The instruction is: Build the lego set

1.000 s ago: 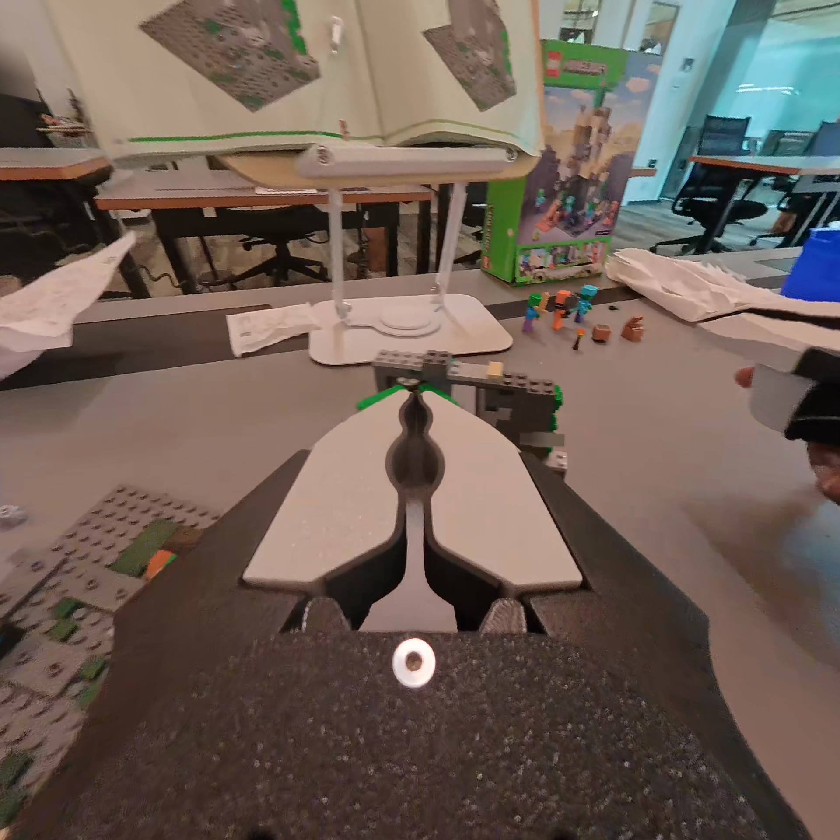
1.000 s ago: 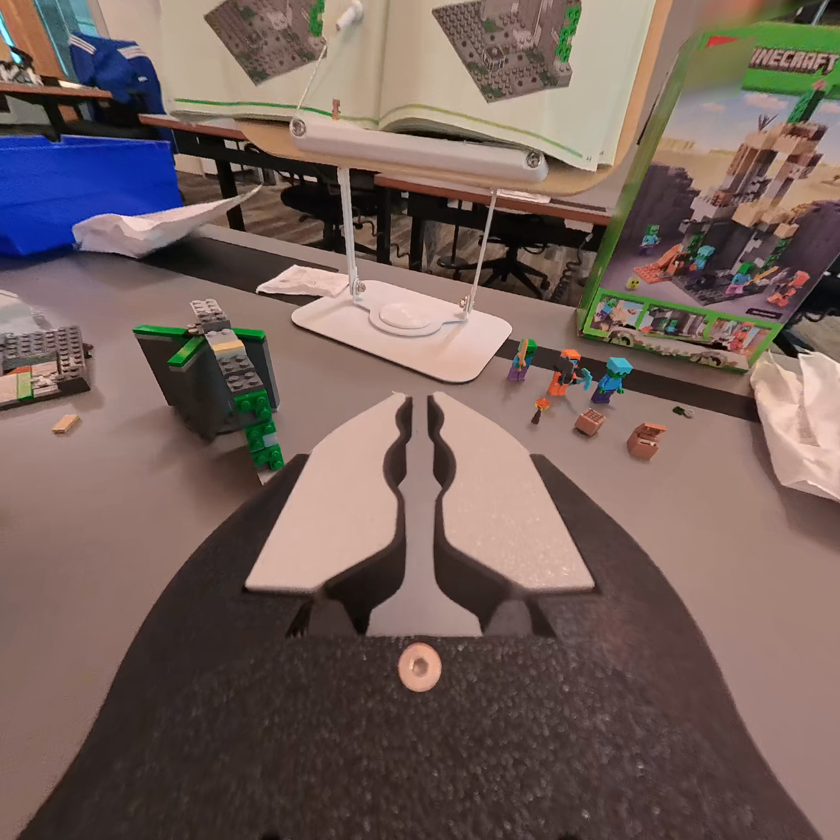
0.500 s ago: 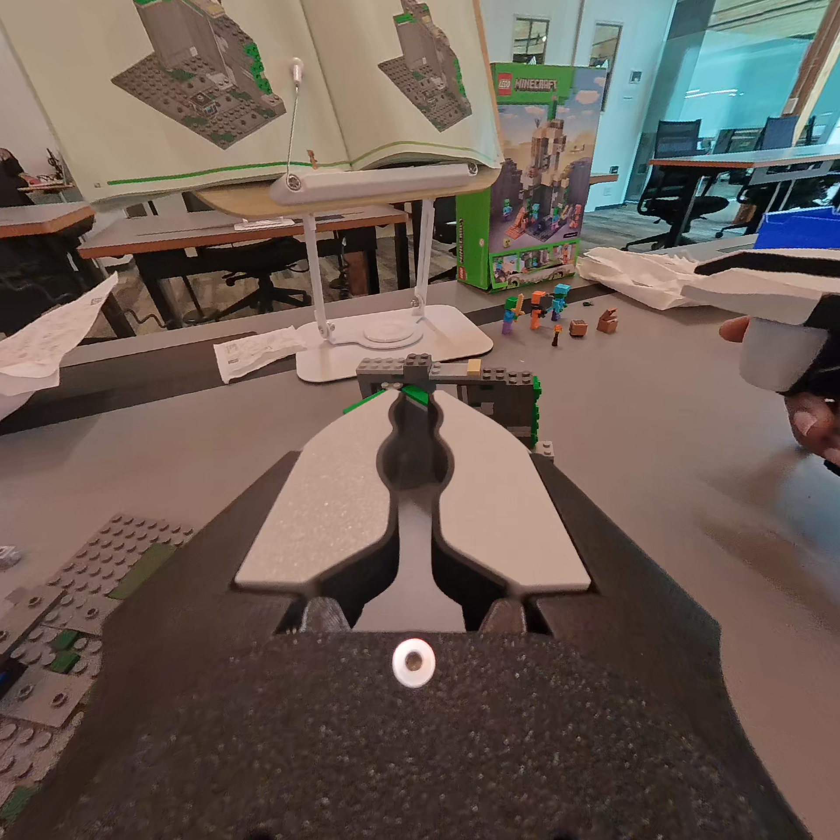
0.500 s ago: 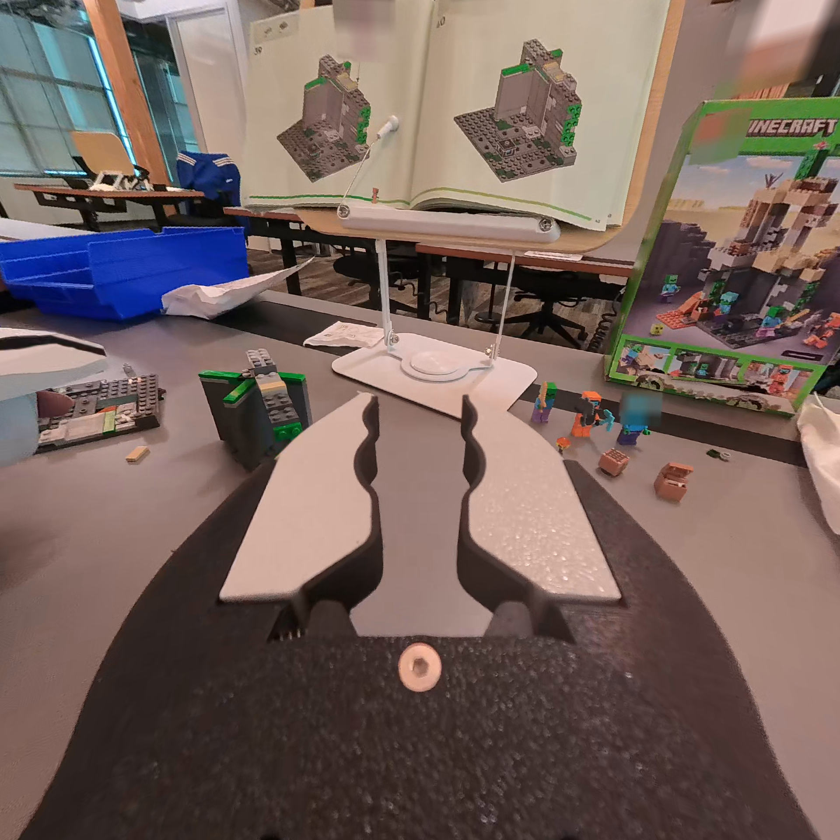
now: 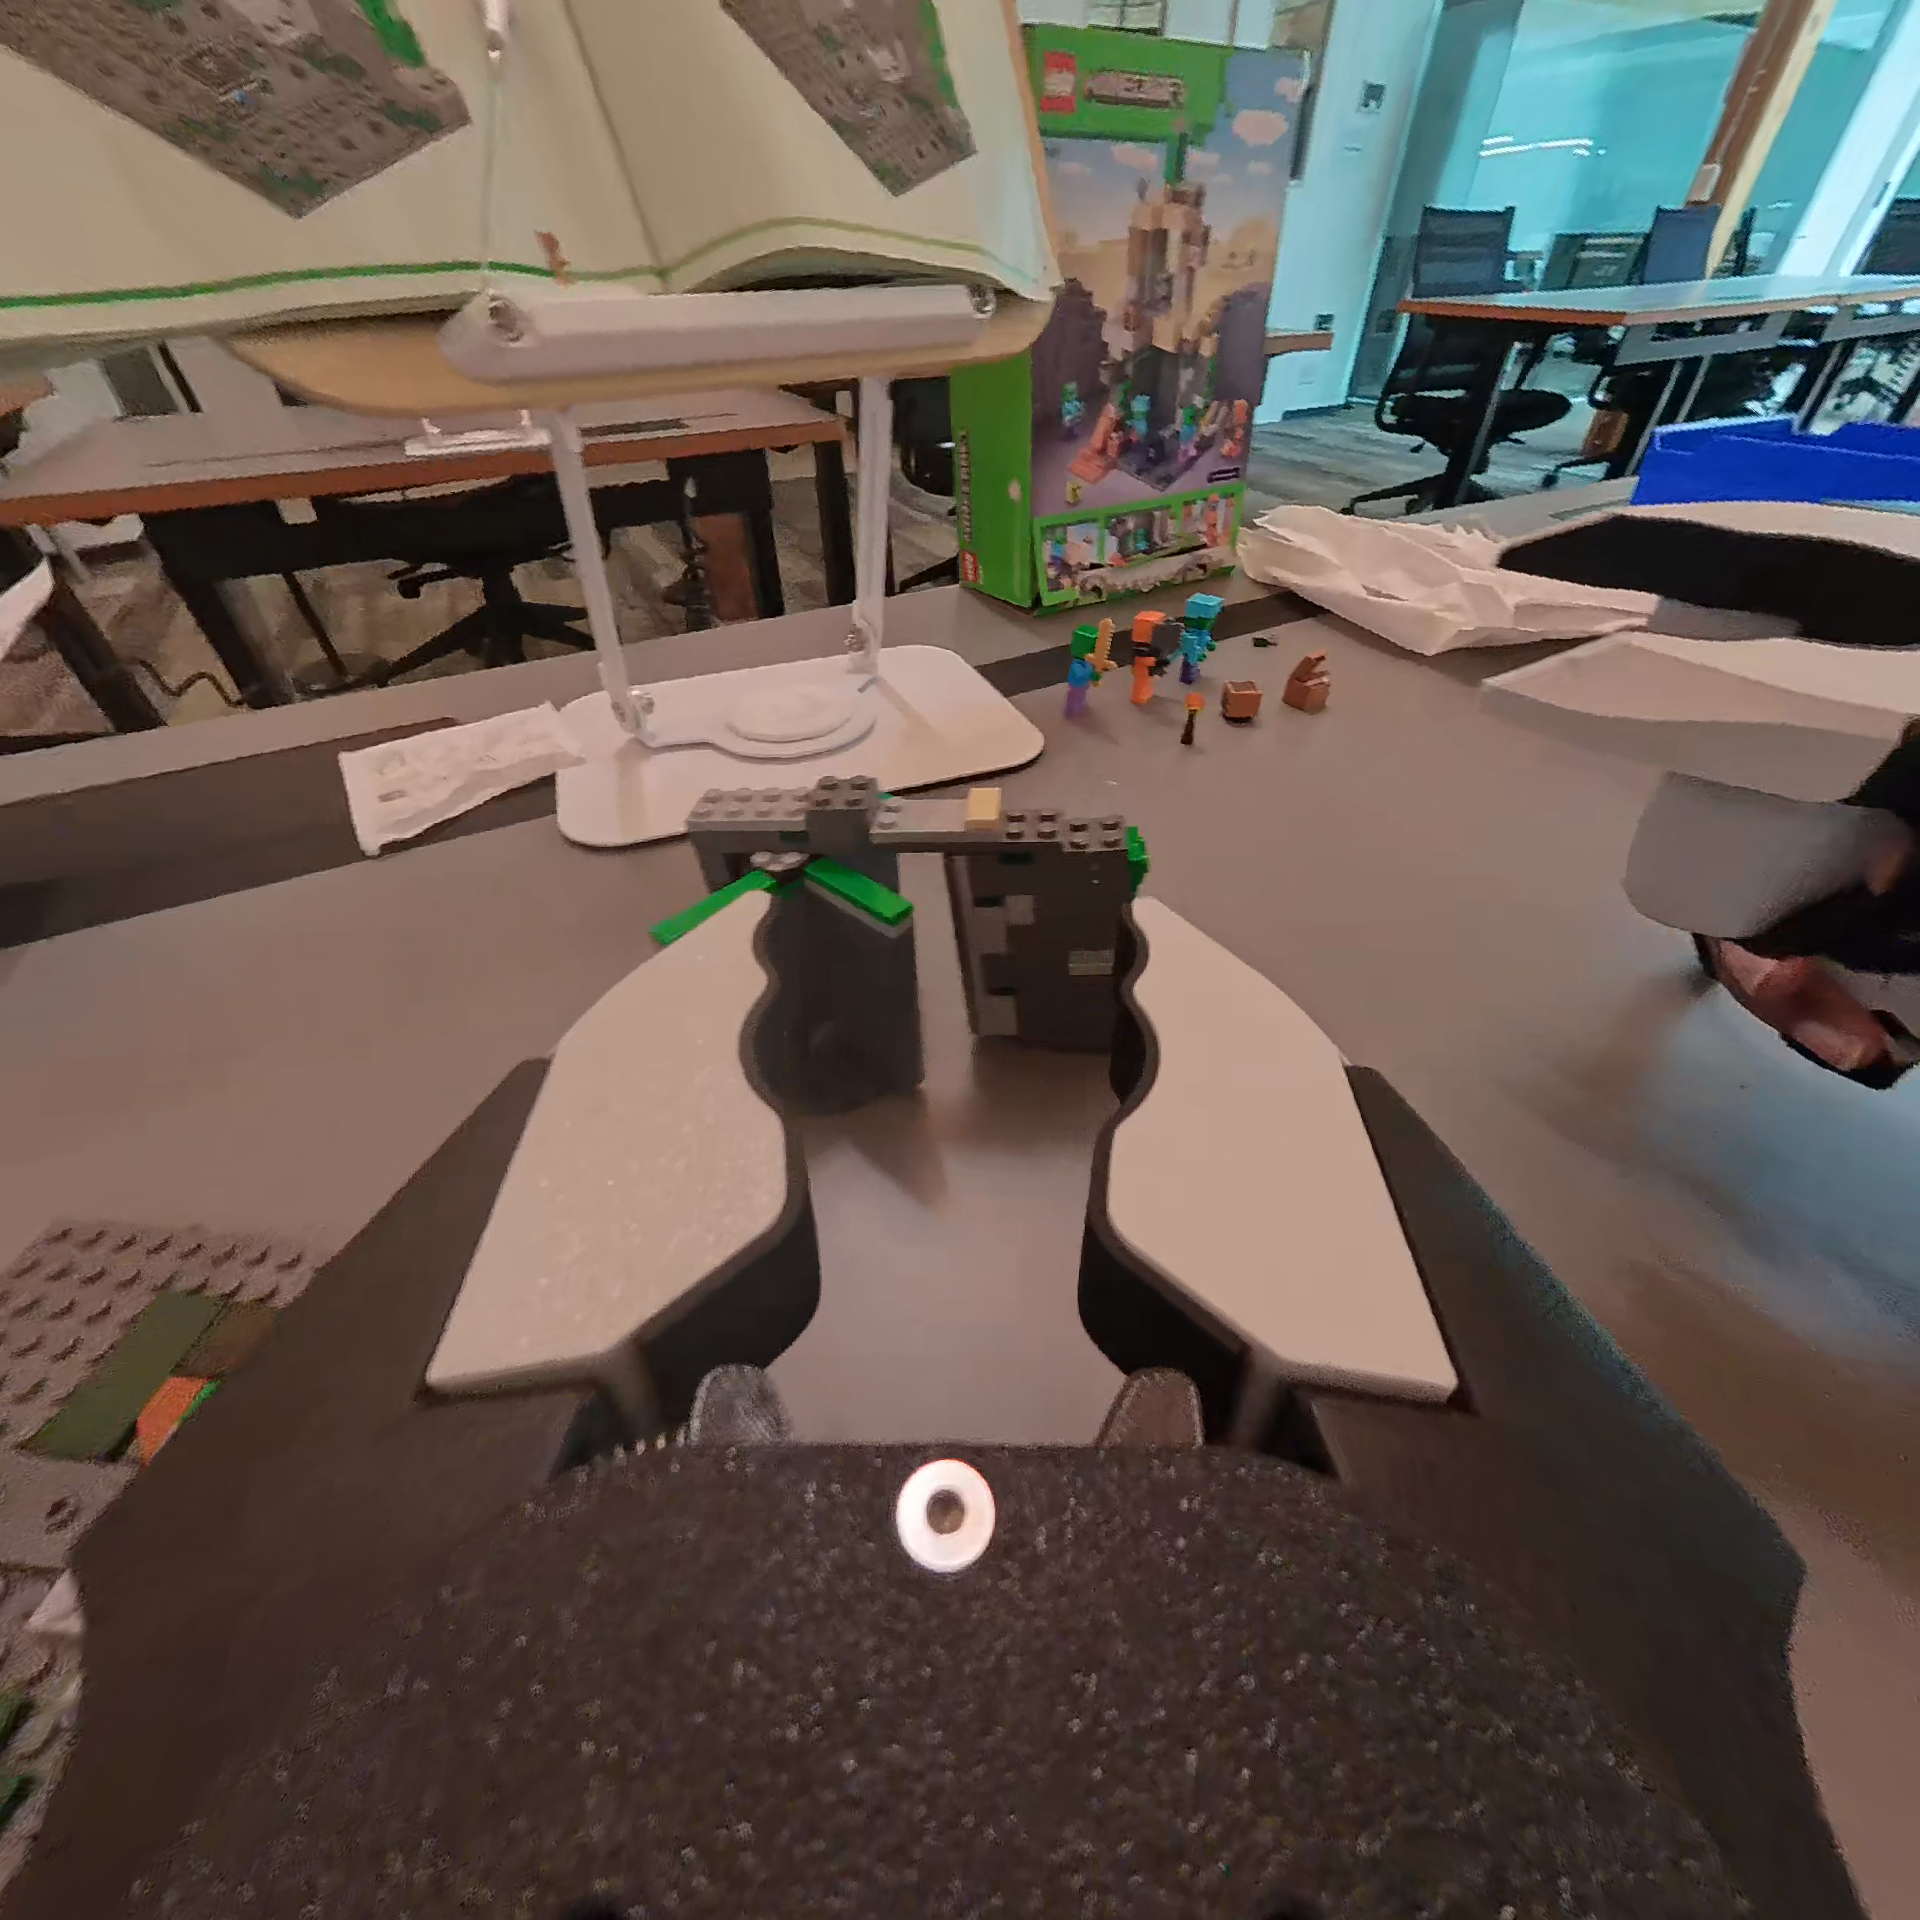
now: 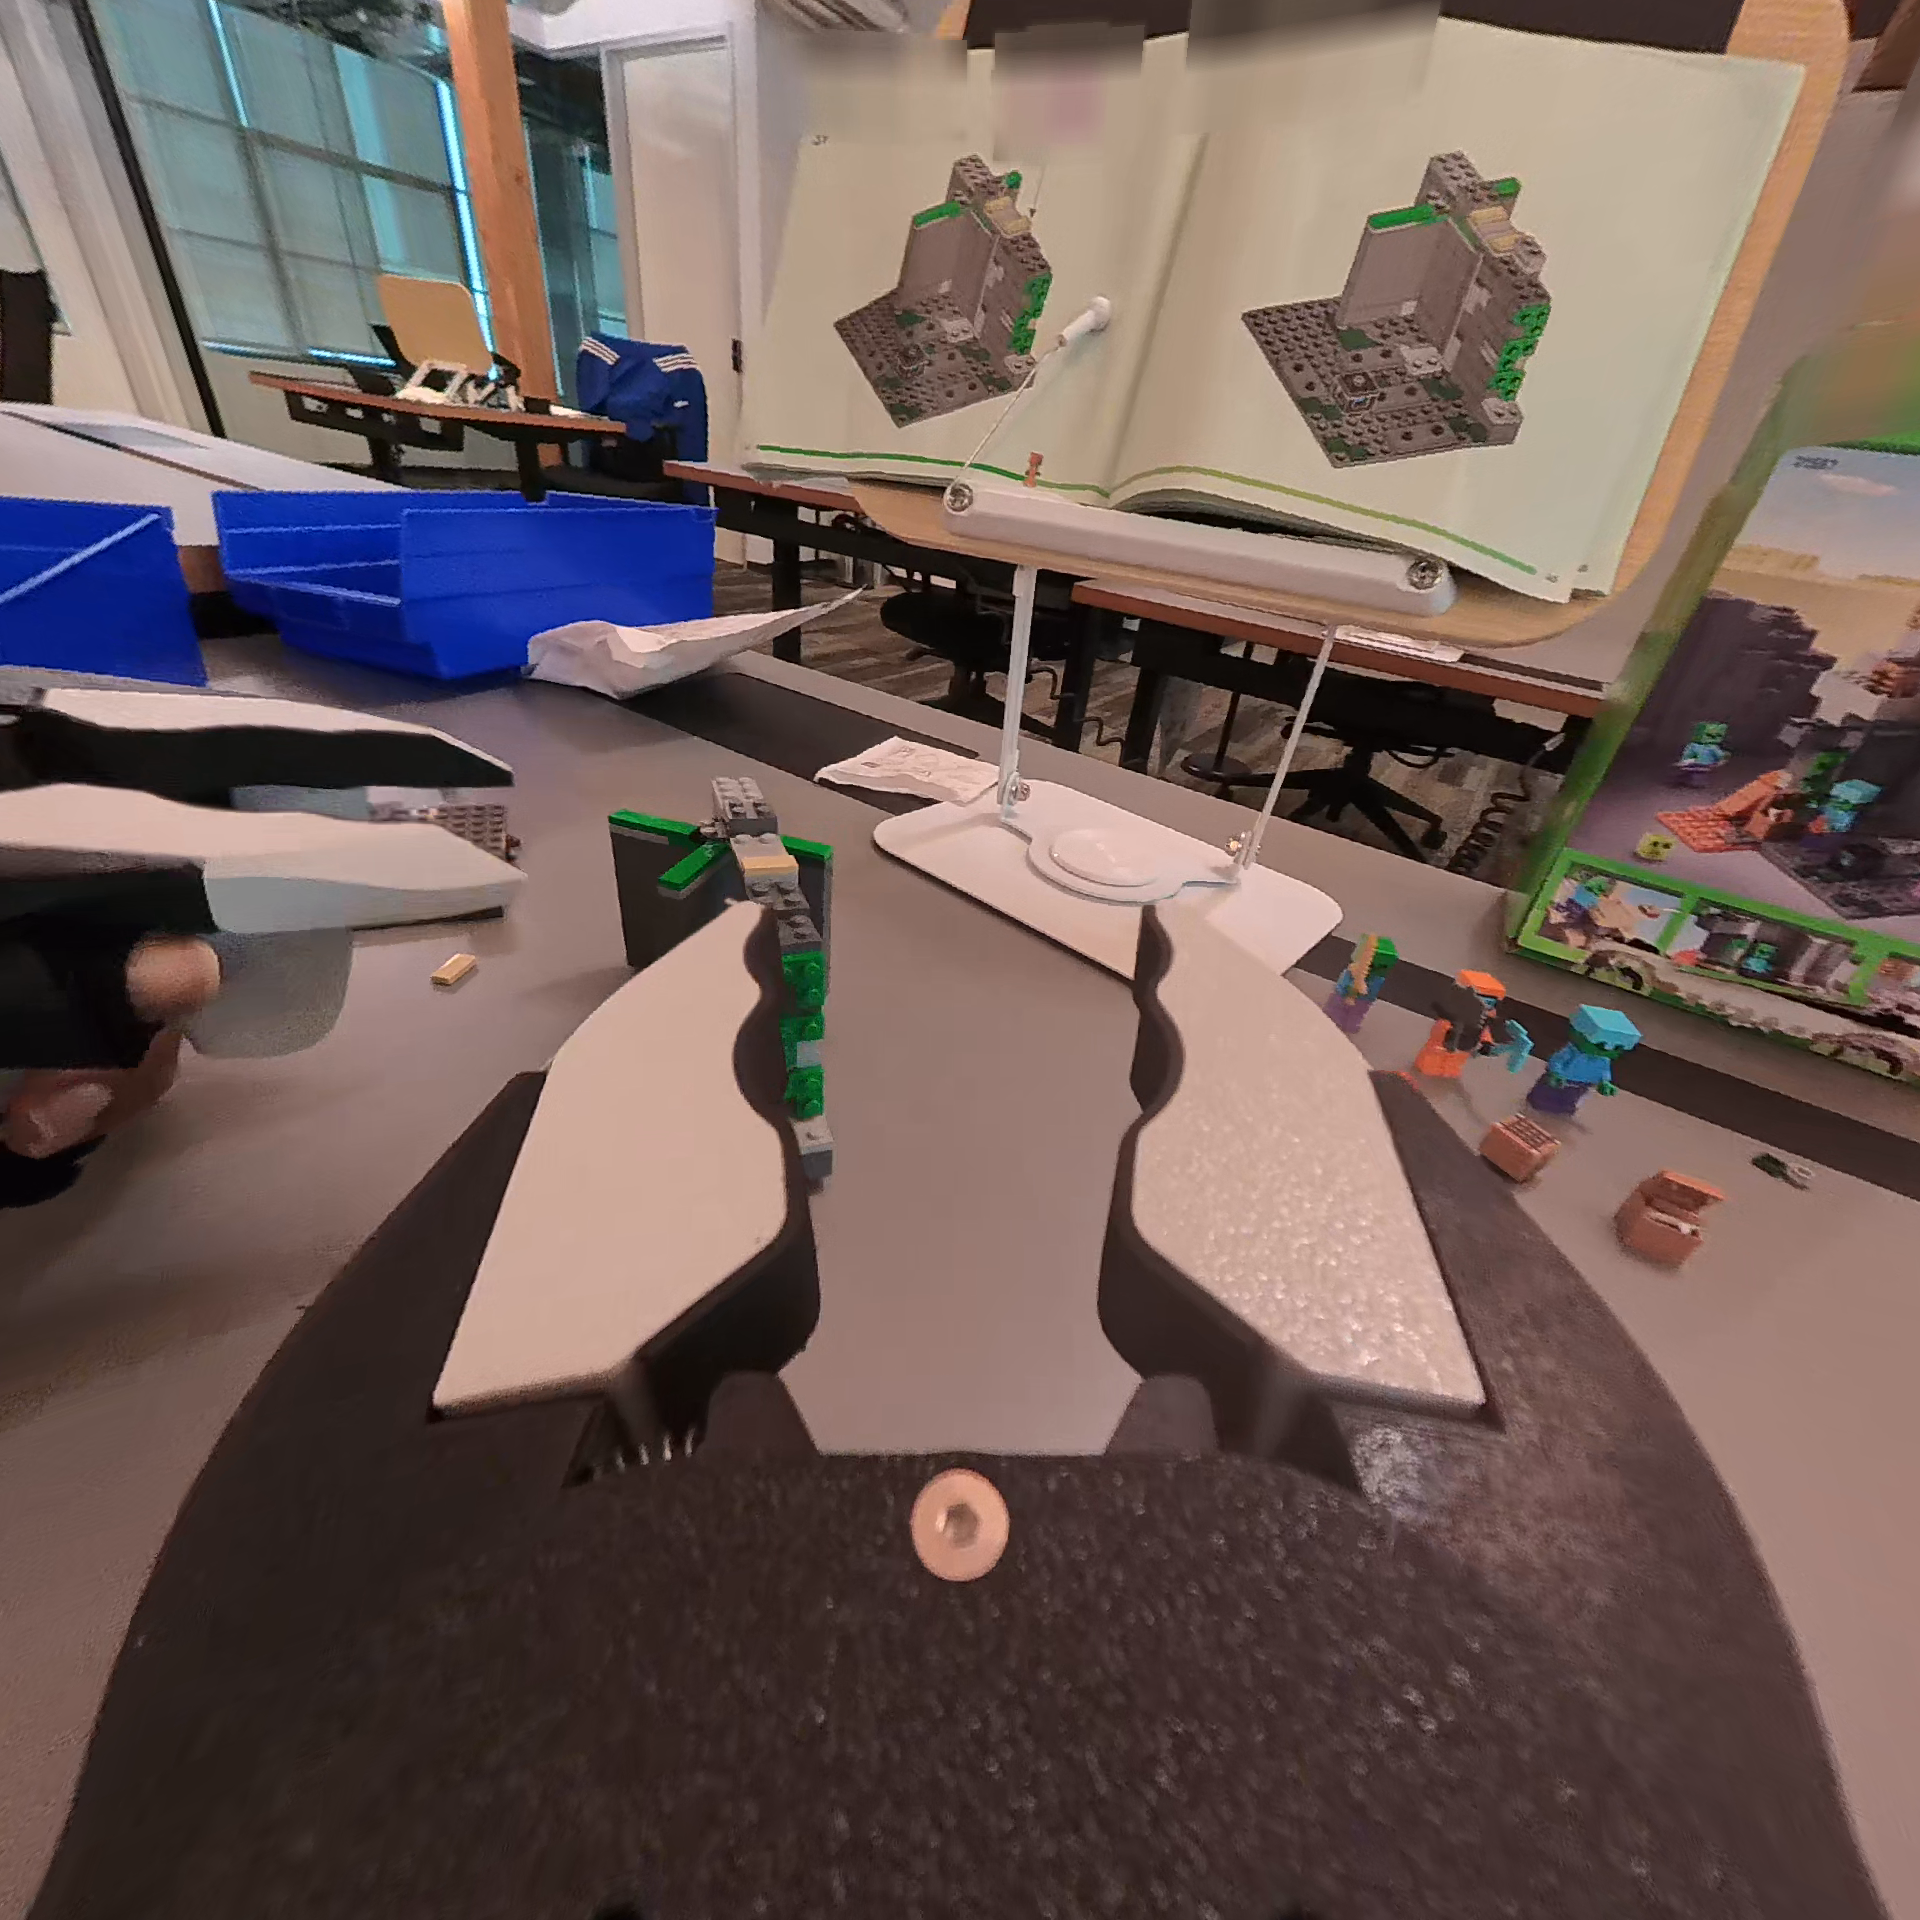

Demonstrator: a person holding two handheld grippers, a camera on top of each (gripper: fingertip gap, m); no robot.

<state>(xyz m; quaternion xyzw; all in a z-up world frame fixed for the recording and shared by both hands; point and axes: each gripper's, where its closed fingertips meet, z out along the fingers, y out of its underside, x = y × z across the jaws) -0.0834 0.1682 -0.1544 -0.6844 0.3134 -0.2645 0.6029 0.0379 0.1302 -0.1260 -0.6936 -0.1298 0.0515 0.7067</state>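
Note:
A grey lego wall structure (image 5: pixel 914 935) with green plates and a tan tile on top stands upright on the table. My left gripper (image 5: pixel 945 925) is open, one fingertip on each side of the structure. My right gripper (image 6: pixel 945 920) is open and empty. The structure (image 6: pixel 727 883) stands just ahead of its left finger, partly hidden by it. A grey studded baseplate (image 5: pixel 135 1330) with green and orange tiles lies at the lower left of the left wrist view. Each gripper shows in the other's view, the right one (image 5: pixel 1714 675) and the left one (image 6: pixel 260 831).
The open instruction book (image 6: pixel 1247 291) sits on a white stand (image 5: pixel 800 727) behind the structure. The set box (image 5: pixel 1132 312), minifigures (image 6: pixel 1475 1023) and small brown pieces (image 6: pixel 1662 1216) are to the right. A loose tan tile (image 6: pixel 454 968) lies on the table. Blue bins (image 6: pixel 457 571) stand at the far left. It is some 15 cm from my left tips to the grey studded baseplate (image 5: pixel 135 1330).
My left gripper has opened from shut and now straddles the structure. My right gripper has opened wide and moved closer to the structure.

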